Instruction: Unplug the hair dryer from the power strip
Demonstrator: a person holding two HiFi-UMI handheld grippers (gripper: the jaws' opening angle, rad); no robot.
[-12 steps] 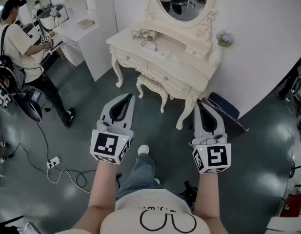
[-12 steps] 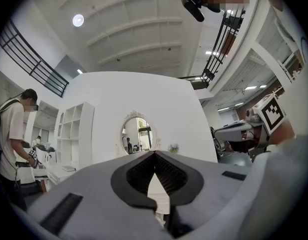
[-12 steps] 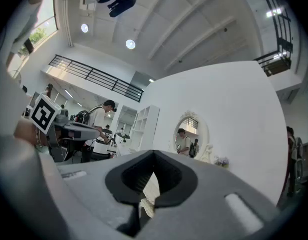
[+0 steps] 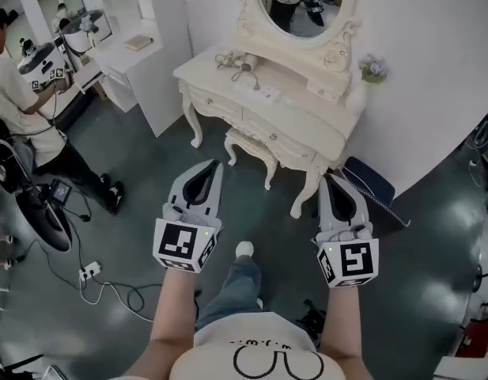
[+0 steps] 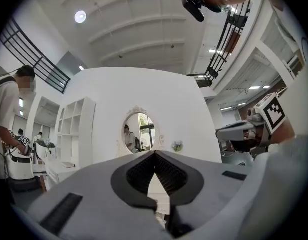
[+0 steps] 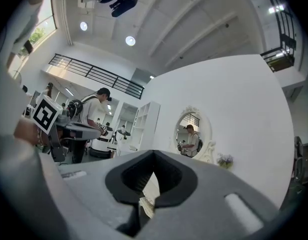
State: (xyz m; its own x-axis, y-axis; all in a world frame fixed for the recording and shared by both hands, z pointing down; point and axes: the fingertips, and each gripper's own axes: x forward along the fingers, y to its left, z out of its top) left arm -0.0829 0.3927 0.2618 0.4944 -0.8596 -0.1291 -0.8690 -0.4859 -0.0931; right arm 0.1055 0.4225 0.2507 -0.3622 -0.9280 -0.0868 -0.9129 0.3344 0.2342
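Note:
The hair dryer [image 4: 243,60] lies with its looped cord on top of a cream vanity table [image 4: 307,119] at the far side of the head view. A pale flat bar [image 4: 262,93] lies on the tabletop beside it; I cannot tell whether that is the power strip. My left gripper [image 4: 214,165] and right gripper [image 4: 331,179] are held level over the dark floor, well short of the table. Both are shut with nothing between the jaws. The left gripper [image 5: 154,153] and the right gripper [image 6: 154,153] each face the oval mirror [image 5: 139,136] [image 6: 191,131] from a distance.
A cream stool [image 4: 251,145] stands under the vanity. A dark blue flat object [image 4: 370,182] leans by its right legs. A white desk and shelf unit [image 4: 141,54] stand at the left, with a person [image 4: 22,93] beside them. A floor power strip [image 4: 89,272] and cables lie at lower left.
The vanity sits slightly lower and nearer in the head view. The person at the left has shifted left and raised a device. Both my grippers stay shut.

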